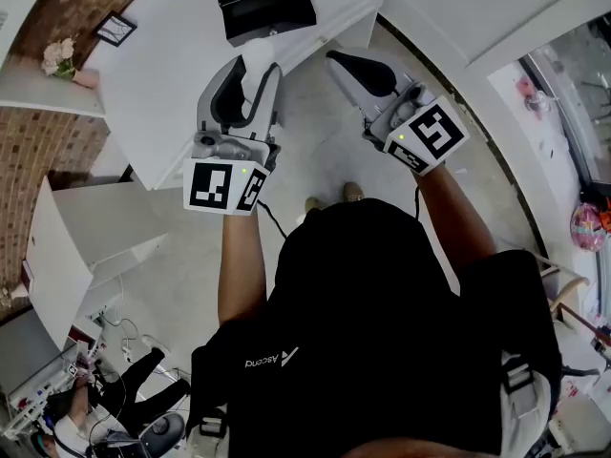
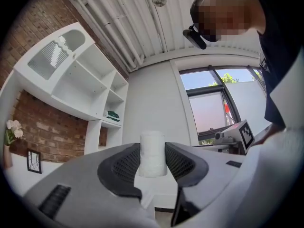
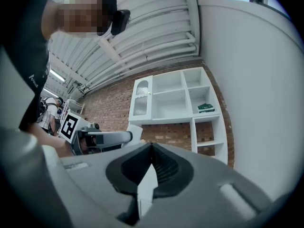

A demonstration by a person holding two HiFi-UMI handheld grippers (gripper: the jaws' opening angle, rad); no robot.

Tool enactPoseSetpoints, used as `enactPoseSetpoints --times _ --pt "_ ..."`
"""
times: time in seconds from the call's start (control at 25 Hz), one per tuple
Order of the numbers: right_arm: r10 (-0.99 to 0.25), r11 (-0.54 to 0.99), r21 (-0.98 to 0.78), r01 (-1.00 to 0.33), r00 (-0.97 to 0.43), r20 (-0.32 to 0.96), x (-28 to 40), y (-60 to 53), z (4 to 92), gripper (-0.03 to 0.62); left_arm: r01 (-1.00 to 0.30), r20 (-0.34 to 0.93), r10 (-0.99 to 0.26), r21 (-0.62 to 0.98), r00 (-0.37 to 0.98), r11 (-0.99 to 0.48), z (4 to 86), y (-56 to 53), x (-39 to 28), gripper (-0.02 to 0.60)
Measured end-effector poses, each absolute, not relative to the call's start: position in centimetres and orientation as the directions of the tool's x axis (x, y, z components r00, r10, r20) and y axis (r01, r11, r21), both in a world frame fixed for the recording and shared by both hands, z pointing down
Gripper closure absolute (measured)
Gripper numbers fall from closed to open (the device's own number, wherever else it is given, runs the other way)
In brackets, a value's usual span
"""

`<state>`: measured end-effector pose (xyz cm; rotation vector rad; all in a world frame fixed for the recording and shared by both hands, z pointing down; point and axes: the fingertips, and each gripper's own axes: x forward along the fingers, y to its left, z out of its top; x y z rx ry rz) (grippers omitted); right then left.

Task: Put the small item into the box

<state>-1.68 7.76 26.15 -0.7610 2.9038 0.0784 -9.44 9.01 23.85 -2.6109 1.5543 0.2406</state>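
Note:
My left gripper (image 1: 250, 76) is shut on a small white cylinder (image 1: 259, 63), held upright between the black pads; in the left gripper view the white cylinder (image 2: 152, 153) fills the gap between the jaws of the left gripper (image 2: 152, 161). A black box (image 1: 265, 6) sits on the white table (image 1: 172, 74), just beyond the left gripper. My right gripper (image 1: 340, 60) hangs to the right over the floor, off the table edge. In the right gripper view the right gripper (image 3: 152, 151) has its jaws together with nothing between them, and the left gripper (image 3: 102, 139) shows at its left.
A white shelf unit (image 3: 175, 103) stands against a brick wall (image 3: 111, 108). A small framed picture (image 1: 115, 29) and flowers (image 1: 59, 57) are at the table's far left. White cabinets (image 1: 95, 246) stand at the left, and another person (image 1: 86, 408) is at the lower left.

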Motion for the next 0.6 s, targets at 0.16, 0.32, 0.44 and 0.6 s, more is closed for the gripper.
enactPoseSetpoints --times 0.16,0.32,0.44,0.6 --pt "-0.467 0.880 0.017 -0.474 -0.872 -0.146 -0.7 6.5 26.2 0.592 -0.889 -0.172 -0.876 -0.006 0.451 -0.457 23.8 7.8 -8.7 0.419" --pt "-0.443 0.893 0.012 -0.450 -0.883 -0.154 0.6 5.1 26.4 0.592 -0.902 -0.158 -0.890 -0.016 0.428 -0.431 24.1 6.6 -7.5 0.419" --pt "-0.417 0.905 0.017 -0.425 -0.895 -0.158 1.5 4.1 26.6 0.592 -0.912 -0.149 -0.901 -0.023 0.408 -0.409 24.3 5.6 -6.6 0.419" --pt "-0.398 0.913 0.025 -0.406 -0.904 -0.159 3.4 2.9 26.7 0.592 -0.923 -0.140 -0.913 -0.030 0.384 -0.384 24.5 4.5 -5.1 0.419"
